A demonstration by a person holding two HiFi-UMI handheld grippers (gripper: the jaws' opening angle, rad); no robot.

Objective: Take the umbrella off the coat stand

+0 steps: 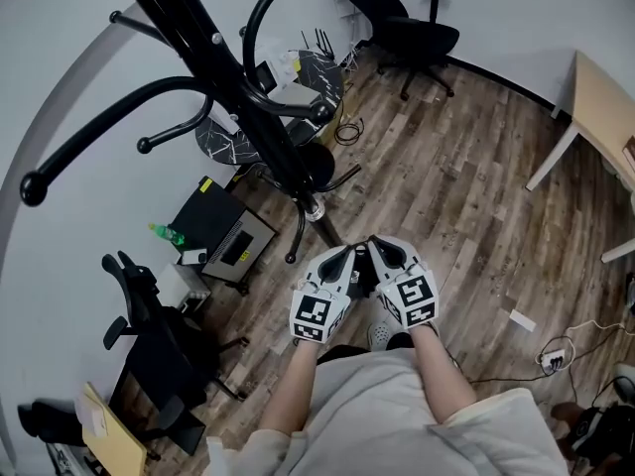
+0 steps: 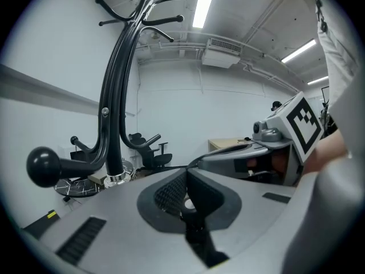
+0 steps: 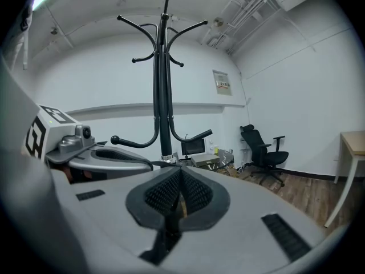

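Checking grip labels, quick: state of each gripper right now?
Left gripper: closed, nothing between the jaws.
Right gripper: closed, nothing between the jaws.

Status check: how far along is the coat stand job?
Done: unclear; no umbrella shows on the stand in any view. In hand: nothing; the left claw and right claw are shut and empty, side by side before the stand. Left: no umbrella is in sight to take.
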